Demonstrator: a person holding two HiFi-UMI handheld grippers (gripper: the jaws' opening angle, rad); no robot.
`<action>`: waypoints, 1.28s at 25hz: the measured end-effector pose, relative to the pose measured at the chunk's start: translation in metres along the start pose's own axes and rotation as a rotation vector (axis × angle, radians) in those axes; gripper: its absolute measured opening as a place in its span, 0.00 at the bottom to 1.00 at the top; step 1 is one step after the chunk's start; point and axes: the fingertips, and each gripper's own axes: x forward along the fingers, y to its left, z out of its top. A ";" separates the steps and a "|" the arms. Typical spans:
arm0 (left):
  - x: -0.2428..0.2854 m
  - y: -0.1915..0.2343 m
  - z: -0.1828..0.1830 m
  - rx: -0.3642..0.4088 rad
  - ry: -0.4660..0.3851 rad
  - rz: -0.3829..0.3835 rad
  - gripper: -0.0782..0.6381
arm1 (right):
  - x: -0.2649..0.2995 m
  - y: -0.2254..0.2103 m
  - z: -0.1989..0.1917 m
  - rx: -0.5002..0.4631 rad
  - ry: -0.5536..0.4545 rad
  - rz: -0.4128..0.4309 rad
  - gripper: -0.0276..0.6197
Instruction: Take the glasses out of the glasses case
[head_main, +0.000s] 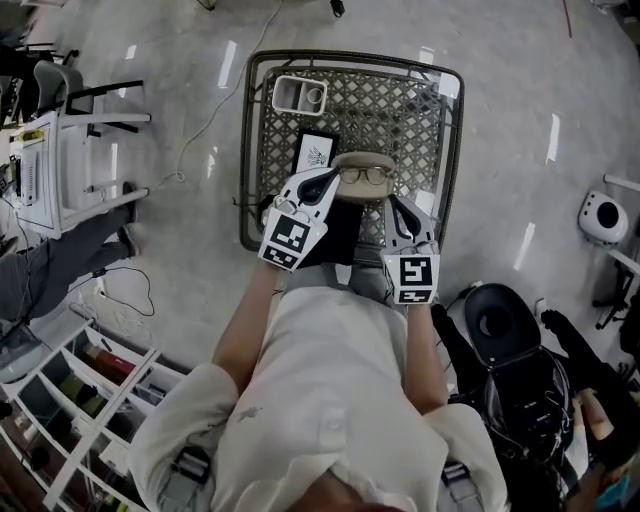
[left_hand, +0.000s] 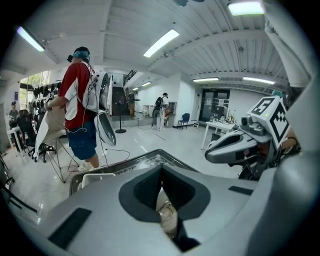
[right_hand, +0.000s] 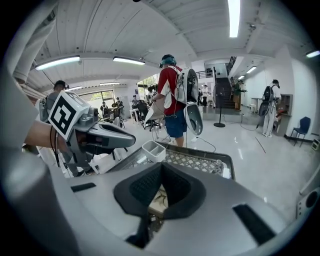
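Note:
An open beige glasses case lies near the front of a metal mesh table, with the glasses resting on it. My left gripper is at the left end of the glasses. In the left gripper view its jaws are drawn together over a round lens rim of the glasses. My right gripper is at the case's right front corner. The right gripper view shows its jaws drawn together over the beige case. What the pads touch is hidden.
A white two-compartment tray stands at the table's far left corner, with a black card just behind the left gripper. A black bag sits on the floor to the right, and shelving to the left. People stand beyond the table.

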 end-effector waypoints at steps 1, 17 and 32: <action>0.003 0.000 -0.002 0.001 0.004 -0.001 0.13 | 0.002 0.000 -0.003 0.001 0.004 0.003 0.05; 0.037 -0.016 -0.050 0.058 0.130 -0.041 0.13 | 0.025 0.002 -0.037 0.027 0.050 0.046 0.05; 0.077 -0.019 -0.090 0.153 0.270 -0.099 0.14 | 0.046 -0.004 -0.070 0.052 0.109 0.067 0.05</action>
